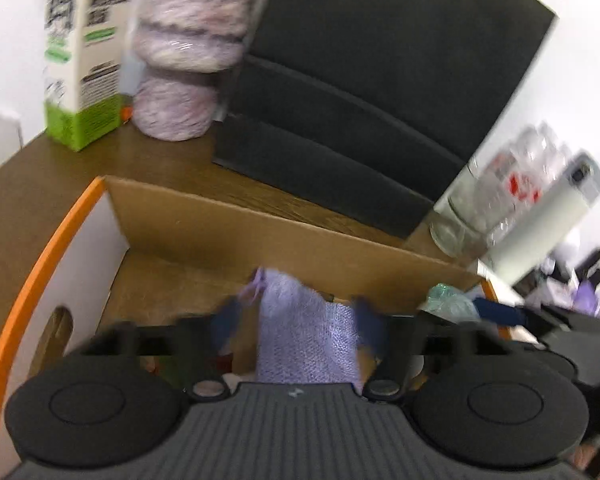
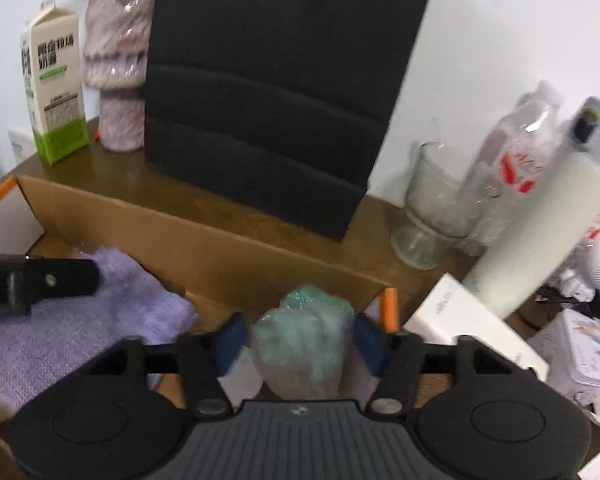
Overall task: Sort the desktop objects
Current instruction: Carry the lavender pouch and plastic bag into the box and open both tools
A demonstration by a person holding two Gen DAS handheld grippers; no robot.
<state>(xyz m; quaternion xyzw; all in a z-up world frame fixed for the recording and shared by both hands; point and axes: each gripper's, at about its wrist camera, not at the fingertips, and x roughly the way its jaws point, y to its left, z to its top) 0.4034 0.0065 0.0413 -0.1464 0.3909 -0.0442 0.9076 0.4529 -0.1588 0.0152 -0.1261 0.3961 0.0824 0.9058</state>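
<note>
My left gripper [image 1: 298,320] holds a lilac knitted cloth [image 1: 306,340] between its blue fingers, above the open cardboard box [image 1: 236,220] with orange rim. My right gripper [image 2: 300,336] is shut on a crumpled green-white plastic bundle [image 2: 304,336] at the box's right end. The bundle also shows in the left wrist view [image 1: 448,300]. The lilac cloth [image 2: 80,320] and the left gripper's arm [image 2: 36,280] show at the left of the right wrist view, over the box [image 2: 220,248].
A black folded bag [image 2: 268,92] stands behind the box. A milk carton [image 2: 54,88] and pink wrapped rolls [image 2: 116,60] stand back left. A glass cup [image 2: 432,208], plastic bottle [image 2: 512,168], white tumbler [image 2: 540,240] and white box [image 2: 472,324] crowd the right.
</note>
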